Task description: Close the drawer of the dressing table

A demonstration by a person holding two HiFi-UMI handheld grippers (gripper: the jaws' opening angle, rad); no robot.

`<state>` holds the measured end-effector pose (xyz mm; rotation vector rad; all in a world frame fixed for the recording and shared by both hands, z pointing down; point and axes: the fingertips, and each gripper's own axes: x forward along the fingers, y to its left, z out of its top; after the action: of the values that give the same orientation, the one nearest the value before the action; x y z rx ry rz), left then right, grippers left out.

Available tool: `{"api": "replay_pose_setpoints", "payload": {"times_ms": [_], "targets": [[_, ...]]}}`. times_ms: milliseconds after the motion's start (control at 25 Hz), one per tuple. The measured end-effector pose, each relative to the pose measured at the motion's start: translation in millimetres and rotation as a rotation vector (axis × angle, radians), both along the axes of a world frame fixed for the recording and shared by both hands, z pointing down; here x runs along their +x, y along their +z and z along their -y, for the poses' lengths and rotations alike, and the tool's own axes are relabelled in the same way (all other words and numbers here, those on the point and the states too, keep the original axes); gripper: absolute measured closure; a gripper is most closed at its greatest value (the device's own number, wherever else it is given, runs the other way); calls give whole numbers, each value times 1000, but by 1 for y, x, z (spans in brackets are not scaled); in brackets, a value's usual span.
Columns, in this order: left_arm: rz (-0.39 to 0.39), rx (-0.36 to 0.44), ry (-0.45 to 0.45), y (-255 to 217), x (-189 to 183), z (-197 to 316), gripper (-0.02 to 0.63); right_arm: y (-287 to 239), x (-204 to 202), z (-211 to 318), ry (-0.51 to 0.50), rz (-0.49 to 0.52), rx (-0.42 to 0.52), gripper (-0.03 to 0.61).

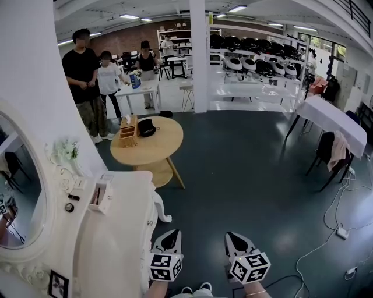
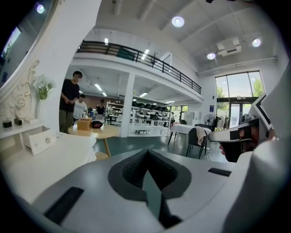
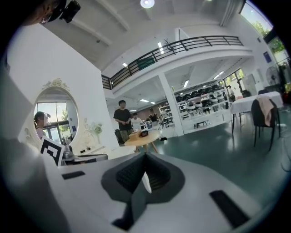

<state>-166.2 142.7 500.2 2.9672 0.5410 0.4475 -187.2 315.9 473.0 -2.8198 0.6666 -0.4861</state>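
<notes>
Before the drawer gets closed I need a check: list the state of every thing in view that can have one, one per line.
drawer: pulled out of the dressing table top, open.
left gripper: fingers shut, holding nothing.
right gripper: fingers shut, holding nothing.
ceiling lights: on.

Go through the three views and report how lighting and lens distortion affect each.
Head view: even overhead lighting, wide-angle bowing toward the edges, soft sheen on the dark floor. Left gripper view: black rounded corners, bright windows nearly washed out, the left hand-held gripper close and soft. Right gripper view: same dark vignette, a ceiling lamp flaring, the oval mirror reflecting daylight.
</notes>
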Motion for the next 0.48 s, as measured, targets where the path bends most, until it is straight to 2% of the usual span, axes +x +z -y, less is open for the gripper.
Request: {"api": "replay_pose_setpoints", "payload": {"times_ms": [280,480], "targets": [[-11,-1,-32,-3,-2,0,606,2,1,-3,-19,-1,-5,577],[-9,-4,-58,-2,-2,1,521,2,2,-8,-33,-1,-1,577]]}}
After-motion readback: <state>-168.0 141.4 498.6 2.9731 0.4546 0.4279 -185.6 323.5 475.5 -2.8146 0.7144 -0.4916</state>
